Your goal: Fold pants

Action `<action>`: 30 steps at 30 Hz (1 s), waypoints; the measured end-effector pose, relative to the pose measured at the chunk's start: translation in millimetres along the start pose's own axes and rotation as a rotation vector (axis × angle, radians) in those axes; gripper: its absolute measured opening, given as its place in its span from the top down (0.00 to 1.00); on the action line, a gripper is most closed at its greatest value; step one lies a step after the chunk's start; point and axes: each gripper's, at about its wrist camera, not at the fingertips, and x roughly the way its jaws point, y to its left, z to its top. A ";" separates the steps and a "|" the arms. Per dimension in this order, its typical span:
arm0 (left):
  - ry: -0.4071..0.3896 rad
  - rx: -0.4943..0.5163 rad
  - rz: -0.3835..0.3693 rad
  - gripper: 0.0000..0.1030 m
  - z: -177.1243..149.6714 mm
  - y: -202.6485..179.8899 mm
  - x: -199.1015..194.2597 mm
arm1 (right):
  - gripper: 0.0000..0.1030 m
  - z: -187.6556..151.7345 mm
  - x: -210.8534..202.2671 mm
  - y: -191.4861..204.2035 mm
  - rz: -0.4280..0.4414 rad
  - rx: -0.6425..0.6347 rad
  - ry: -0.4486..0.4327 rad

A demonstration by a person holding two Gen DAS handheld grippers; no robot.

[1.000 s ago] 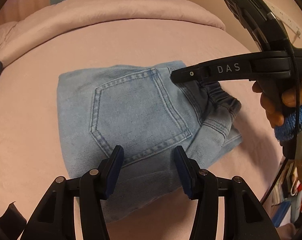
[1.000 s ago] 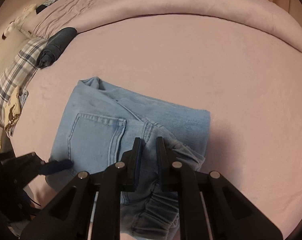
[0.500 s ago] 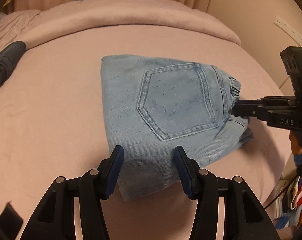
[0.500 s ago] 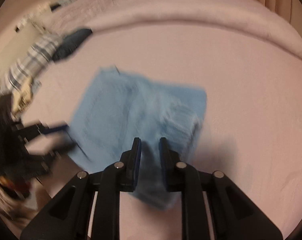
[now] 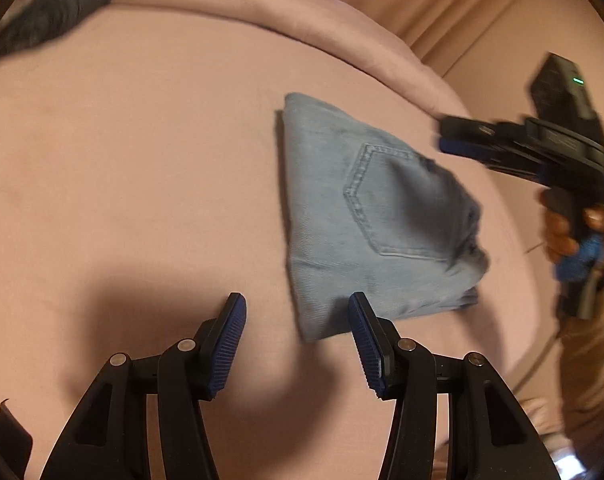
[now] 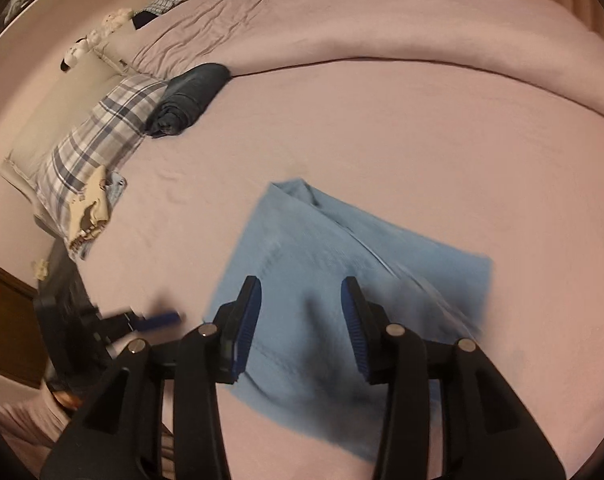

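The light blue denim pants (image 5: 366,216) lie folded into a compact bundle on the pink bed, back pocket facing up. They also show in the right wrist view (image 6: 342,280), blurred. My left gripper (image 5: 296,334) is open and empty, above the sheet at the bundle's near left corner. My right gripper (image 6: 300,320) is open and empty, above the bundle. From the left wrist view the right gripper (image 5: 502,148) hangs at the right, off the bundle's waistband end.
A rolled dark garment (image 6: 190,98) lies at the far left of the bed, also in the left wrist view (image 5: 46,16). A plaid pillow (image 6: 98,140) sits beside it. A folded pink duvet (image 6: 382,28) runs along the far side.
My right gripper has opened, let go of the waistband end and lifted off. My left gripper has drawn back to the left, so the pants now lie to its right.
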 end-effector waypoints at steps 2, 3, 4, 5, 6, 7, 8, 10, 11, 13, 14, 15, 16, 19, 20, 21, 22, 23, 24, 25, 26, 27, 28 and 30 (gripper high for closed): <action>0.017 -0.024 -0.056 0.50 2.9 -2.3 5.4 | 0.58 16.8 18.8 7.0 0.021 -0.002 0.041; 0.025 -0.025 -0.071 0.50 3.3 -3.9 8.3 | 0.58 25.9 30.4 10.0 0.030 -0.004 0.062; 0.032 -0.025 -0.075 0.50 4.1 -5.9 9.2 | 0.58 30.0 37.6 14.0 0.034 -0.010 0.078; 0.038 -0.027 -0.077 0.50 4.5 -6.2 11.1 | 0.58 36.7 47.9 19.3 0.037 -0.021 0.102; 0.042 -0.033 -0.082 0.50 6.6 -6.1 13.7 | 0.58 41.8 54.5 20.4 0.035 -0.033 0.120; 0.048 -0.047 -0.093 0.50 6.8 -4.9 15.7 | 0.58 51.2 69.3 24.9 0.019 -0.050 0.143; 0.054 -0.061 -0.107 0.50 6.5 -3.5 17.4 | 0.58 56.0 76.5 24.4 0.011 -0.058 0.161; 0.063 -0.068 -0.131 0.60 5.8 -0.9 19.9 | 0.58 67.2 97.7 23.9 -0.005 -0.062 0.210; 0.070 -0.068 -0.134 0.61 5.3 -0.4 22.1 | 0.58 69.9 109.8 25.3 -0.004 -0.063 0.246; 0.068 -0.052 -0.127 0.66 4.1 -1.8 23.0 | 0.62 72.6 126.5 26.0 0.005 -0.073 0.312; 0.067 -0.045 -0.128 0.68 4.0 -2.6 22.8 | 0.74 72.7 134.0 27.3 -0.005 -0.086 0.338; 0.062 -0.035 -0.123 0.72 3.8 -5.4 23.6 | 0.88 72.6 138.1 29.1 0.004 -0.095 0.350; 0.058 -0.024 -0.119 0.76 3.2 -7.3 22.8 | 0.89 72.6 139.5 32.3 0.001 -0.116 0.349; 0.050 0.019 -0.092 0.82 0.9 -16.6 22.5 | 0.92 72.8 139.9 37.7 -0.032 -0.148 0.341; 0.053 0.026 -0.087 0.82 -0.9 -17.2 22.9 | 0.93 72.8 141.0 38.1 -0.039 -0.151 0.338; 0.051 0.035 -0.077 0.82 -2.1 -19.3 23.6 | 0.99 74.4 142.7 36.2 -0.054 -0.142 0.326; 0.051 0.038 -0.068 0.82 -3.3 -20.6 24.8 | 0.98 78.3 145.4 32.3 -0.075 -0.121 0.311; 0.052 0.029 -0.073 0.82 -3.4 -19.3 25.4 | 0.98 83.0 149.9 25.8 -0.063 -0.088 0.320; 0.058 0.005 -0.094 0.81 -2.4 -15.9 24.6 | 0.97 82.6 153.6 26.9 -0.064 -0.092 0.333; 0.071 -0.007 -0.118 0.80 -1.1 -13.6 22.8 | 0.97 80.4 153.0 36.4 -0.088 -0.153 0.326; 0.085 -0.002 -0.118 0.80 -0.5 -14.4 18.9 | 0.96 81.5 149.5 38.5 -0.100 -0.167 0.320; 0.084 -0.001 -0.109 0.79 -0.1 -17.6 17.1 | 0.97 85.3 142.8 35.7 -0.102 -0.137 0.301; 0.065 0.002 -0.097 0.79 -1.9 -18.3 8.2 | 0.97 90.1 132.1 30.9 -0.126 -0.107 0.261; 0.035 0.020 -0.072 0.78 -6.1 -19.3 -6.2 | 0.90 95.2 107.9 22.2 -0.147 -0.066 0.184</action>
